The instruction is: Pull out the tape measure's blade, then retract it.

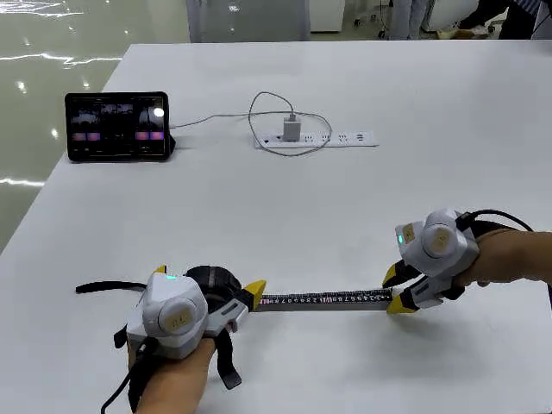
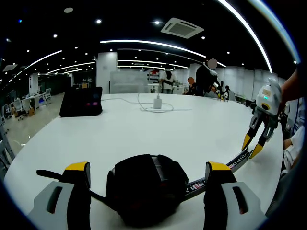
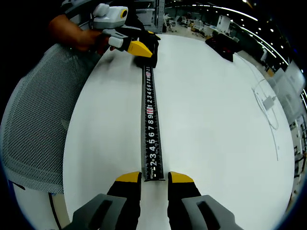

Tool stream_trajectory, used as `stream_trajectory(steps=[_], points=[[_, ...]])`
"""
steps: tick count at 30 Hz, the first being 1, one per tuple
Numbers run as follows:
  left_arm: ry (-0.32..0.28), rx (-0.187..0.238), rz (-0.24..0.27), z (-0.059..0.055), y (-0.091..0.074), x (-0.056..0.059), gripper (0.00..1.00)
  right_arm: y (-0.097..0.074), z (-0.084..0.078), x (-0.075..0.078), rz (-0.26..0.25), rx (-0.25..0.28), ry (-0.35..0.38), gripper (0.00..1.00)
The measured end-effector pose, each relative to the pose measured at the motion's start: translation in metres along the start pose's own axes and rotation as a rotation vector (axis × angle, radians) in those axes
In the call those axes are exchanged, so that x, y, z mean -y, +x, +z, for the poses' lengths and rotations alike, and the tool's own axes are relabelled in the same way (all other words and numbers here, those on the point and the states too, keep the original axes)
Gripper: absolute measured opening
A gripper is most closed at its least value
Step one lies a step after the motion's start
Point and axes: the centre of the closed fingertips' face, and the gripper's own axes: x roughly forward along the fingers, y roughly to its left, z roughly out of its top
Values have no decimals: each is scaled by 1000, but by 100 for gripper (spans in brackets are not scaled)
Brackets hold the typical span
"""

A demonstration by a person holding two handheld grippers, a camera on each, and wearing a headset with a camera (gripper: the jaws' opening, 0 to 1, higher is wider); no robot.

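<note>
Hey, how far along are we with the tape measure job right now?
Pull-out looks largely done: the blade lies extended along the table from the tape measure case, which sits between the jaws of the left gripper. In hand: the right gripper is at the blade's tip, jaws either side; whether it's clamped is unclear. Left: retracting the blade into the case.

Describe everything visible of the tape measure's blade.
The blade is a narrow dark strip, metal by its look, printed with pale numerals and some red marks. It is drawn out and lies flat and straight on the white table. One end runs into the black case between the left hand-held gripper's jaws; the other end sits between the right hand-held gripper's jaws, which close on it.
</note>
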Motion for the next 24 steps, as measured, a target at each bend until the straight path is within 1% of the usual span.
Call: stream_trajectory(steps=[2,3,5,9,11,16,18,21,24], points=[[-3,-1,0,0,0,0,97,1,-1,0,-2,-4,-8,15],[-7,-1,0,0,0,0,97,2,-1,-2,6,-3,-15,13],[-5,-2,2,-1,0,0,96,3,0,-1,8,-5,-15,13],[3,-25,5,-5,0,0,93,3,0,-1,16,-14,12,12],[0,-28,5,-6,1,0,91,3,0,0,21,-19,25,12],[-11,-59,13,-10,-1,-1,80,3,0,-1,27,-29,33,11],[-14,-64,17,-11,-1,-2,75,3,-1,0,27,-30,41,11],[-31,-77,19,-13,-1,-3,73,3,0,1,31,-37,49,11],[-35,-85,16,-14,-1,-2,68,3,-1,1,29,-43,53,11]])
